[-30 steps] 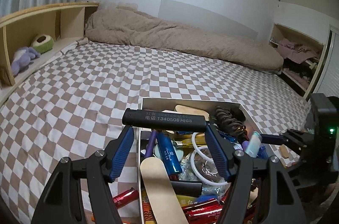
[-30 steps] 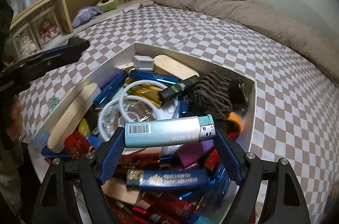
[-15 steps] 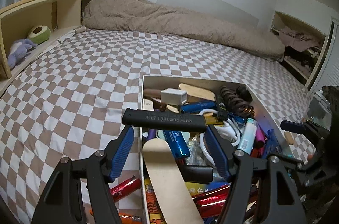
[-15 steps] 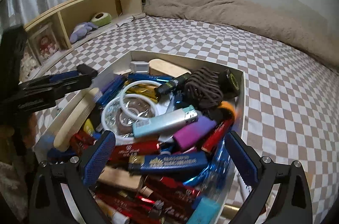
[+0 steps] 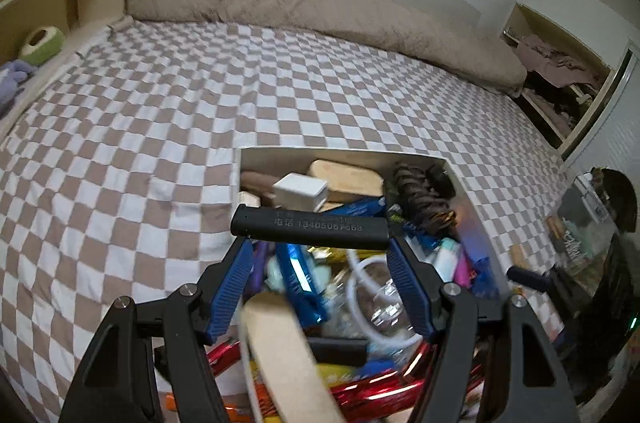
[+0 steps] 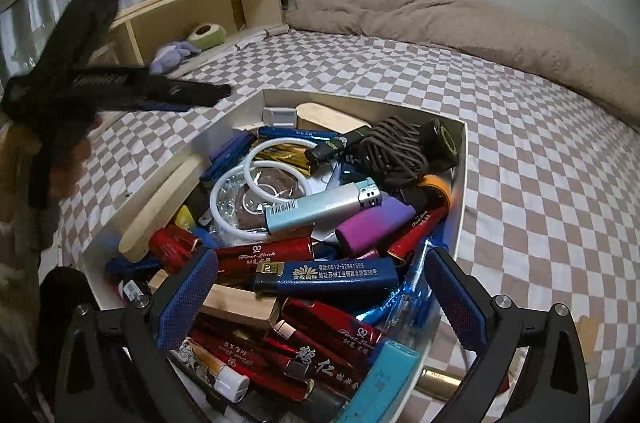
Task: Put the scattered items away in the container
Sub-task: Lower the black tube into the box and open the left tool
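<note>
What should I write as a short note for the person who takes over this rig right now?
Left tool: shut on the black lighter, held over the box.
Right tool: open, empty, over the box's near end.
Done: the light blue lighter lies in the box on the pile.
Left: drop the black lighter in. A gold tube lies outside the box's near right corner; collect it too.

left wrist: scene is viewed from just over the box's (image 5: 460, 179) near end, angled down toward the blanket (image 5: 320, 7) | right wrist: box (image 6: 256, 103) is viewed close from its near corner, angled down toward the shelf (image 6: 208, 3) | shared: box, bed (image 5: 120, 143), blanket
</note>
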Demonstrator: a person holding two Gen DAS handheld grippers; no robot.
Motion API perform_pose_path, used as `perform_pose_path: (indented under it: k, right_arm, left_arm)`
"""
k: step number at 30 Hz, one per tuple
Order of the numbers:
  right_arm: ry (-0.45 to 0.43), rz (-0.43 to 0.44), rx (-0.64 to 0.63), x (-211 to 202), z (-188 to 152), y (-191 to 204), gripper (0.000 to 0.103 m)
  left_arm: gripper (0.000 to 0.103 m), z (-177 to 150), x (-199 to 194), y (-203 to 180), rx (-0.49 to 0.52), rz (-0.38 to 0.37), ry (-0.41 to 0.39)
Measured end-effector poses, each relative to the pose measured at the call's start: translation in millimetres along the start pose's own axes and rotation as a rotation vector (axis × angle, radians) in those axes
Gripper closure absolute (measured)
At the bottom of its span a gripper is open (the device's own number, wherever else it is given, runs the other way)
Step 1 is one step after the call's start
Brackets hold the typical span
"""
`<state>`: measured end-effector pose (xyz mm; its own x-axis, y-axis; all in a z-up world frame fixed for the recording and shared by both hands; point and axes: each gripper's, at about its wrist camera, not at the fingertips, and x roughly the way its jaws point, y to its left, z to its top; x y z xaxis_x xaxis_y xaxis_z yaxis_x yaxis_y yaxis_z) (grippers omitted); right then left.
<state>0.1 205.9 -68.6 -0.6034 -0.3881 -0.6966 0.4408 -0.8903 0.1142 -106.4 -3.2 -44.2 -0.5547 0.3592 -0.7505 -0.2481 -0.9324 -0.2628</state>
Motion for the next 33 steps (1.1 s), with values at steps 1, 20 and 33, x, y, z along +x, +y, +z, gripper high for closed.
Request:
perform_pose_path:
  k: [1, 20, 33]
  right_arm:
    - [-0.006, 0.004, 0.003, -1.7, 0.2, -1.1, 0.001]
    - [-0.028, 0.028, 0.064, -4.4, -2.5, -18.1, 0.000]
    - [-0.050, 0.046, 0.002, -10.7, -5.5, -11.4, 0.000]
  left_arm:
    - [0.033, 6.1, 3.1, -4.7, 0.004, -0.007, 0.009]
    - [0.033, 45.4, 92.6, -52.7, -0.088, 0.008, 0.177]
    - [0.020, 36.7, 103.6, -43.7, -0.195, 0.065, 0.136]
